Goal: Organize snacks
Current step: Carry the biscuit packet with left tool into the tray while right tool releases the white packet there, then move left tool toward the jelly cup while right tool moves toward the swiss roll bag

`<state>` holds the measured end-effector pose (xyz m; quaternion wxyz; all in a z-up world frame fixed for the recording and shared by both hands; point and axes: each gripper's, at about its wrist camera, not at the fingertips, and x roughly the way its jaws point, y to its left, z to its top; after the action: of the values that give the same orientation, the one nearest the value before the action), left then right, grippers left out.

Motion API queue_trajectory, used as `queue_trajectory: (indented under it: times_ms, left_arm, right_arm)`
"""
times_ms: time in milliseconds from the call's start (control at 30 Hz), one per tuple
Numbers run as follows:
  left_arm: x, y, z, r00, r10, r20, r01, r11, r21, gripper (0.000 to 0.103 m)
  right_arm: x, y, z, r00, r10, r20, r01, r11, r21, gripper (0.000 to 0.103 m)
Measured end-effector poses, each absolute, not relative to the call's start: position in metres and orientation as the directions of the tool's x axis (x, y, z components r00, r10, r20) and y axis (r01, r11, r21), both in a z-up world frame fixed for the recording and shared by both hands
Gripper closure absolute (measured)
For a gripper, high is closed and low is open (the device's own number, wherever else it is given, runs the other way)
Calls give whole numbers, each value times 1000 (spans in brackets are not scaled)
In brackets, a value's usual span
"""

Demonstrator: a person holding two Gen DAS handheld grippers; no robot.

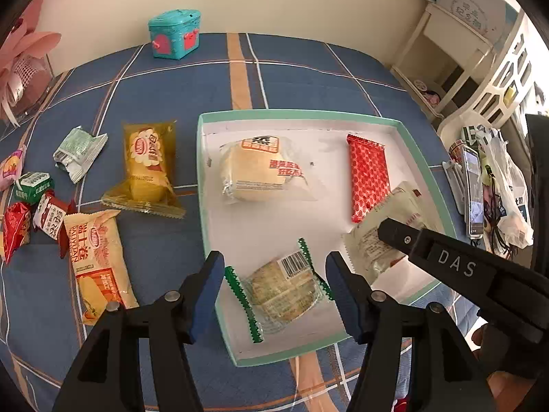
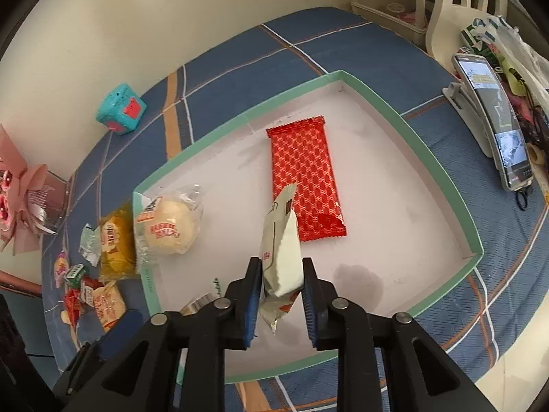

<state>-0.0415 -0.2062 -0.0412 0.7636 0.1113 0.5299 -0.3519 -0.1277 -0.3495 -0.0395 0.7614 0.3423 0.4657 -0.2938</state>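
The right tool (image 2: pixel 279 295) pinches a cream packet (image 2: pixel 281 257) above the tray (image 2: pixel 442 175) to drop it in, while the left tool (image 1: pixel 274 292), spread wide, straddles a green-edged cake (image 1: pixel 283 290).

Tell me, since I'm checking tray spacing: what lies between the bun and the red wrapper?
Only bare white tray floor lies between the bun and the red wrapper, as the left wrist view shows.

Home bedroom: surface is a bed under a blue plaid sheet (image 1: pixel 308 79) against a cream wall, white bedside shelf (image 1: pixel 442 55), pink bouquet (image 1: pixel 20 68), teal toy box (image 1: pixel 174 33).
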Motion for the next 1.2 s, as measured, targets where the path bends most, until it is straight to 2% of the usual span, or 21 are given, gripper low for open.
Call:
queue_trajectory:
  times_ms: [67,133,167,233,433,533,600,667,733,833,1200]
  left_arm:
    - [-36,-202,-41,188,-415,-890,638,741,-211,39]
    - [-32,-197,-41,188,-409,-893,618,756,-216,36]
    - [-29,-194,-41,192,-402,-895,603,768,-216,34]
    - [-22,-185,-40,207,-386,-899,572,793,-209,33]
    - [6,-151,-42,263,-305,-915,437,883,-169,31]
    - [21,-129,-44,296,-263,-918,353,923,-150,14]
    - [30,-113,-43,322,-236,-917,300,944,-138,13]
    - [38,-99,-43,348,-201,-916,258,960,-112,9]
    - [44,-89,-43,373,-160,-914,229,970,-77,5]
    - [54,-72,-42,401,-96,-911,188,982,-20,4]
    - [74,-39,-24,485,-49,-873,153,988,30,4]
  right_arm:
    - [-128,-350,-41,374,-142,-916,774,592,224,69]
    - [-128,-350,-41,356,-160,-921,781,592,198,44]
    - [-129,-350,-41,352,-165,-921,783,592,193,40]
    - [-128,-350,-40,356,-168,-919,780,595,194,38]
    - [-122,-344,-39,340,-190,-921,768,622,155,25]
    - [-117,-336,-37,326,-209,-922,753,648,119,16]
    - [-114,-331,-36,320,-224,-920,744,661,98,9]
    - [-111,-326,-33,322,-238,-916,734,674,82,1]
    - [-108,-319,-30,331,-251,-910,722,688,73,0]
    - [-104,-310,-26,346,-262,-901,710,701,69,0]
    - [-72,-246,2,503,-246,-828,613,777,142,0]
